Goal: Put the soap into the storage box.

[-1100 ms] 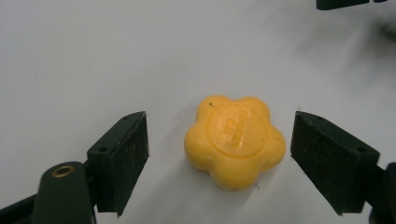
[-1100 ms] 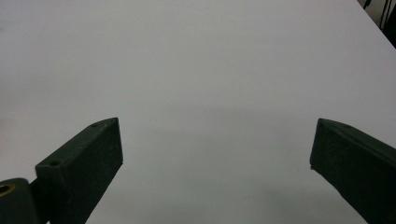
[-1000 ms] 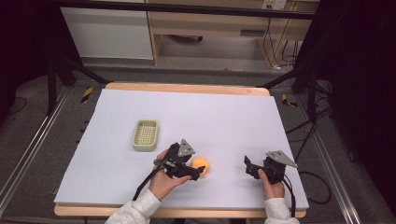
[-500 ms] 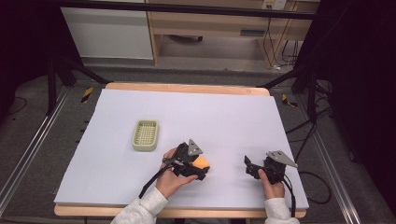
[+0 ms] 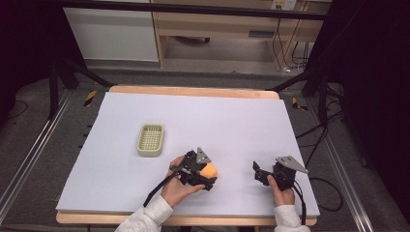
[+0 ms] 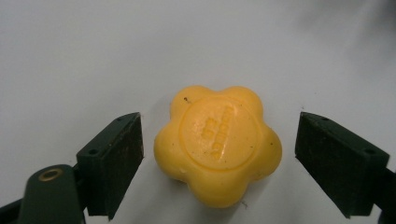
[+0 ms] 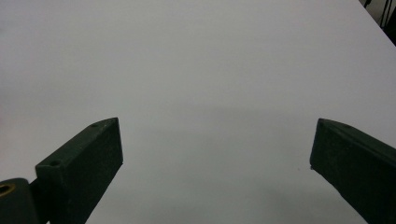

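1. A table [image 5: 145,193] covered by a pale sheet is seen from above, with a person's two forearms coming in from the bottom edge of the frame.
2. Left of centre in the high view, the left tongs [image 5: 209,175] are held low over a yellow flower-shaped soap [image 5: 209,170].
3. In the left gripper view the soap [image 6: 218,145] is seen lying flat on the sheet at the centre of the frame, stamped face up, between the two black jaws.
4. The jaws of the left tongs [image 6: 217,158] have just been opening and stand wide; a gap is visible on each side of the soap, so nothing is gripped.
5. At the lower right of the high view, the right tongs [image 5: 259,173] are held just above the table, well apart from the soap.
6. In the right gripper view the right tongs [image 7: 217,158] are shown spread wide, with bare sheet between the jaws.
7. A small pale green basket [image 5: 151,140] is seen up and to the left of the soap, near but apart from it.
8. A slip is judged likely if the soap is pinched on its rounded lobes, since smooth curved sides could squirt out of the pads.
9. The soap could also be nudged away if one jaw is brought against it before the other.
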Demonstrator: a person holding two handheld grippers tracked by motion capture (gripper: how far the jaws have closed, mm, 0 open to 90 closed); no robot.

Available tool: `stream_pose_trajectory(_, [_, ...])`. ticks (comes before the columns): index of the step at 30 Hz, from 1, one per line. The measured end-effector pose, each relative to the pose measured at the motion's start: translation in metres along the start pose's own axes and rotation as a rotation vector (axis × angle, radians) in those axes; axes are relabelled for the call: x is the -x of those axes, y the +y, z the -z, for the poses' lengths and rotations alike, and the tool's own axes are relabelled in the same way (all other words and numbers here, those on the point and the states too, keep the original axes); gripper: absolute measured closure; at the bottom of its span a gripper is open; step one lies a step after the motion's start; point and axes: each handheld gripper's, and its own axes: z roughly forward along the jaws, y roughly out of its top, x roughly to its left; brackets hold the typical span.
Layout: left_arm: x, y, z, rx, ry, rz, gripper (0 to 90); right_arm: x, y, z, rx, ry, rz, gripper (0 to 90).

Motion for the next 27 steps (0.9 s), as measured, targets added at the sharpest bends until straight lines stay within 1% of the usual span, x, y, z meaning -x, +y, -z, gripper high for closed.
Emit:
stream_pose_trajectory(3, [0.001,0.0,-0.003,-0.005,-0.004,0.002,15.1,0.0,0.0,0.0,0.0,0.001,-0.001,3.0])
stream_pose_trajectory(7, [0.002,0.001,-0.007,-0.025,-0.005,-0.001,15.1,0.0,0.0,0.0,0.001,0.003,0.0,3.0])
stream_pose_trajectory(9, [0.003,0.001,-0.009,-0.026,-0.002,0.003,15.1,0.0,0.0,0.0,0.001,0.003,-0.001,3.0])
stream_pose_trajectory(12, [0.003,0.001,-0.011,-0.032,0.009,-0.002,15.3,0.0,0.0,0.0,-0.001,0.001,0.0,3.0])
stream_pose_trajectory(18, [0.004,0.001,-0.015,-0.037,0.016,0.018,16.7,0.0,0.0,0.0,0.0,0.001,0.0,3.0])
stream_pose_trajectory(27, [0.004,0.001,-0.019,-0.057,0.023,0.021,18.2,0.0,0.0,0.0,-0.001,-0.001,0.0,3.0])
